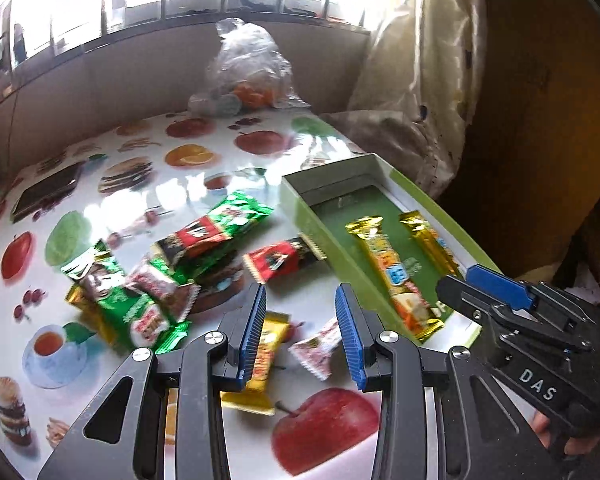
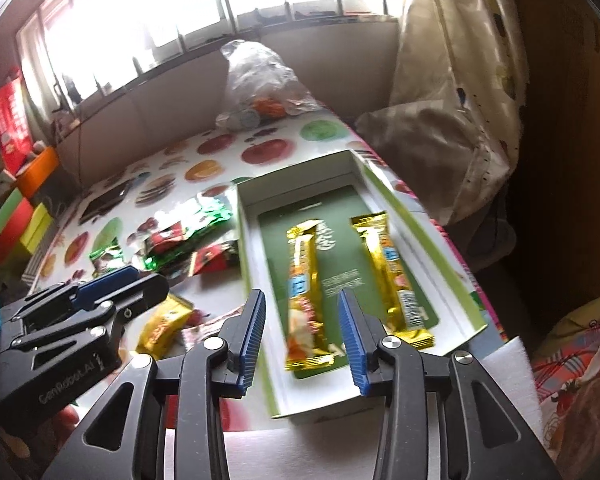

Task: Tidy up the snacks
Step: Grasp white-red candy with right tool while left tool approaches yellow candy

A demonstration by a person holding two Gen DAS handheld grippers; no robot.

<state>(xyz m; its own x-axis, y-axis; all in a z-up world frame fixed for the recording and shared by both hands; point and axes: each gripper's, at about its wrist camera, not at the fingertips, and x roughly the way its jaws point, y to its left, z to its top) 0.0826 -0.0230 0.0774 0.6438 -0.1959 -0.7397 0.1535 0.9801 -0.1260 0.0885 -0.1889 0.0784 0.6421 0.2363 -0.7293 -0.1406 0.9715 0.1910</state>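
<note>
Fruit-printed table (image 1: 204, 184) carries a green box (image 2: 384, 196) with two gold snack bars (image 2: 306, 300) lying inside, apart from each other; loose snack packets (image 1: 148, 280) lie scattered beside it. Right gripper (image 2: 302, 340) hangs over the box, jaws parted, holding nothing. Left gripper (image 1: 302, 334) hangs above the loose packets, jaws apart and empty.

The green box (image 1: 300, 216) is seen from its left in the left wrist view, angled steeply down over the loose snacks. From close above its near end (image 2: 300, 412), it is viewed lengthwise in the right wrist view. Both views share it.
</note>
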